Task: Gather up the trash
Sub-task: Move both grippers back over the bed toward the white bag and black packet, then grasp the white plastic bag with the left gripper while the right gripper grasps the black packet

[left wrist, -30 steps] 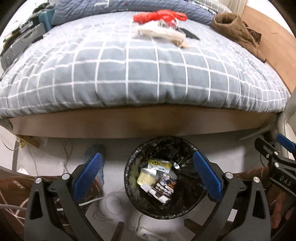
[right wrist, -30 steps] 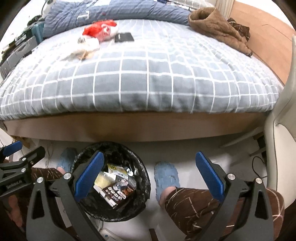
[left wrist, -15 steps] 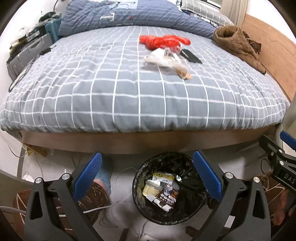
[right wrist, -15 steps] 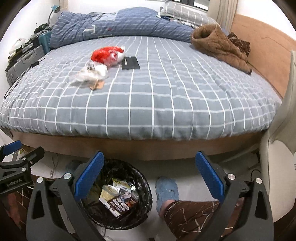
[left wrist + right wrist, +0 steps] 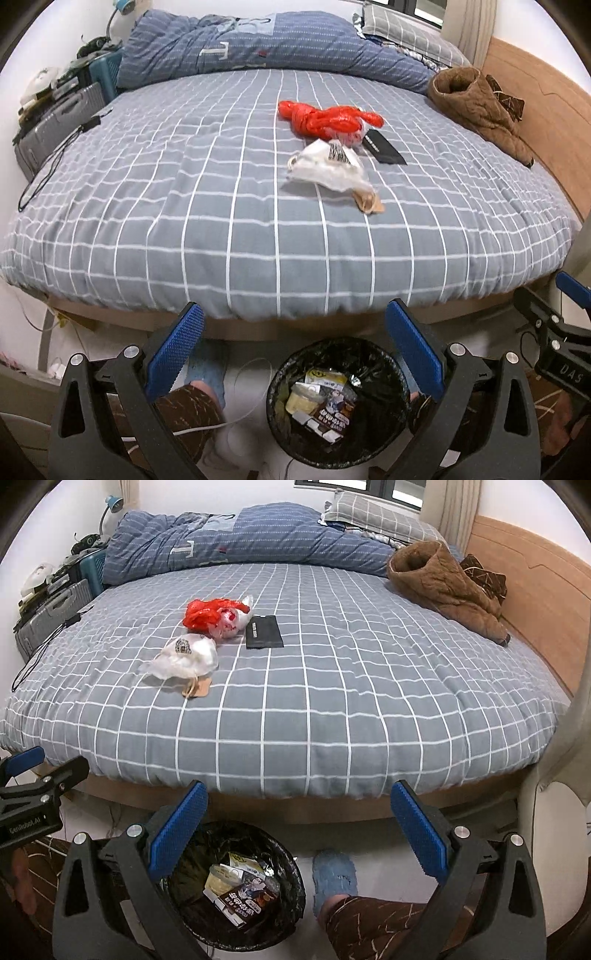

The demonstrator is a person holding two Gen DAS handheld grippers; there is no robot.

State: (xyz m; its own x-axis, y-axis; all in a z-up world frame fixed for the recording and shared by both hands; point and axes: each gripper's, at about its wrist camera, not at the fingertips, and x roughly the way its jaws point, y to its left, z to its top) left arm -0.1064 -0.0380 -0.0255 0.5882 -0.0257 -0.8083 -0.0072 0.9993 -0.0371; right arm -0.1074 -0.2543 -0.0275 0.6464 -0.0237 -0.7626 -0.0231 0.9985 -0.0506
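Observation:
A black-lined trash bin stands on the floor at the foot of the bed, with several wrappers inside. On the grey checked bedspread lie a red plastic bag, a white crumpled bag, a tan scrap and a flat black pouch. My left gripper is open and empty, just above the bin. My right gripper is open and empty too, to the bin's right.
A brown jacket lies at the bed's far right by the wooden side board. A blue quilt is bunched at the head. A suitcase and a cable sit left. The person's slippered feet stand beside the bin.
Both grippers have risen and tilted up from the bin toward the bed, so more of the bedspread and the trash on it shows. Both stayed open.

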